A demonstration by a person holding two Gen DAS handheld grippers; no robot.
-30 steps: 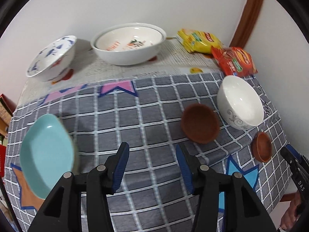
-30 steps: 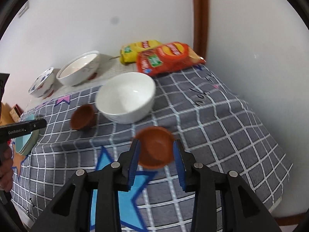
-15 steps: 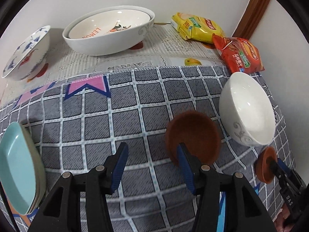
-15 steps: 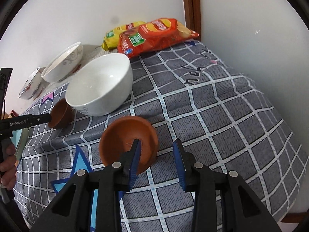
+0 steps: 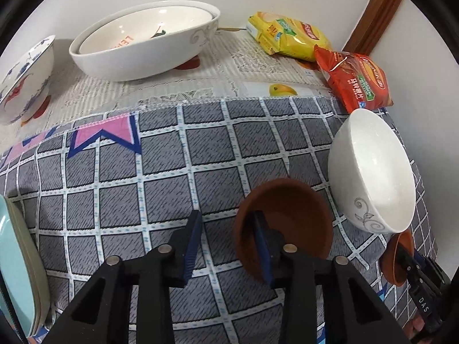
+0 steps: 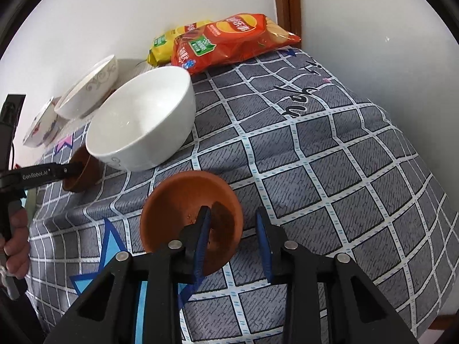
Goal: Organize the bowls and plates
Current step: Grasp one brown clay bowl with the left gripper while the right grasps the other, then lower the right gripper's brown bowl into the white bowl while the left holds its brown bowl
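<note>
The left gripper [image 5: 226, 243] stands wide open with one finger inside the brown bowl [image 5: 287, 218], near the table's [image 5: 172, 154] right edge beside the white bowl [image 5: 373, 172]. The right gripper [image 6: 233, 238], equally open, straddles the rim of the terracotta saucer [image 6: 183, 200], probably so both small dishes can be lifted by their rims.

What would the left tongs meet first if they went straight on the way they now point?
Probably the brown bowl: the left tongs are open, the right finger already inside its rim, the left finger outside. Beyond the gap lies only checked cloth; depth is uncertain.
</note>
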